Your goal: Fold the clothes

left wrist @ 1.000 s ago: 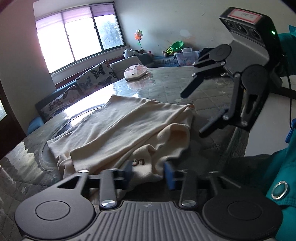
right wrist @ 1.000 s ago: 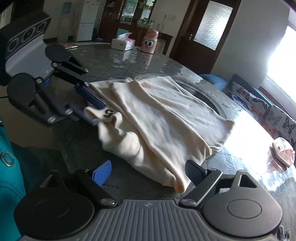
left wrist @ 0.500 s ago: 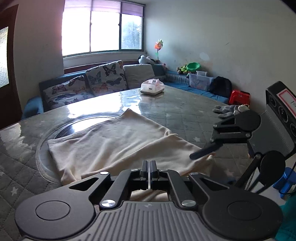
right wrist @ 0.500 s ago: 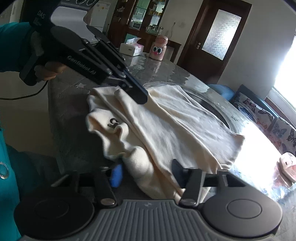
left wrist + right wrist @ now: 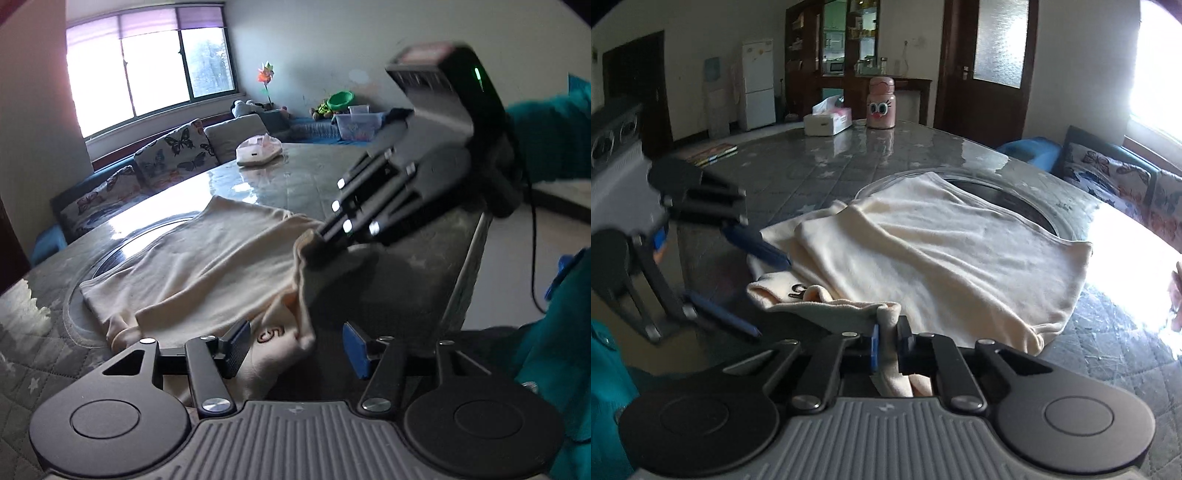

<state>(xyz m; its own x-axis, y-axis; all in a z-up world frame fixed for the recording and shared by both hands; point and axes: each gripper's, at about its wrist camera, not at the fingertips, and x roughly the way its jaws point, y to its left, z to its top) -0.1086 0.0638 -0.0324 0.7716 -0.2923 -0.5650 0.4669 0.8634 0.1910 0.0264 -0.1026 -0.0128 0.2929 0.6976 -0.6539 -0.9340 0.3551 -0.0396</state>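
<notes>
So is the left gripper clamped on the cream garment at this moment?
No: the left gripper stands open, its pads either side of the cream garment, having just opened.

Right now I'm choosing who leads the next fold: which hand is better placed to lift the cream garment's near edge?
Right. The right gripper has just closed and is shut on the cream garment edge; the left gripper has just opened, its fingers astride the cloth without pinching.

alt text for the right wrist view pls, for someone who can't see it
The right tool is shut on a fold of a cream garment lying on a quilted table. The left tool, open, hovers beside its logo corner; a tissue box and pink bottle stand behind.
</notes>
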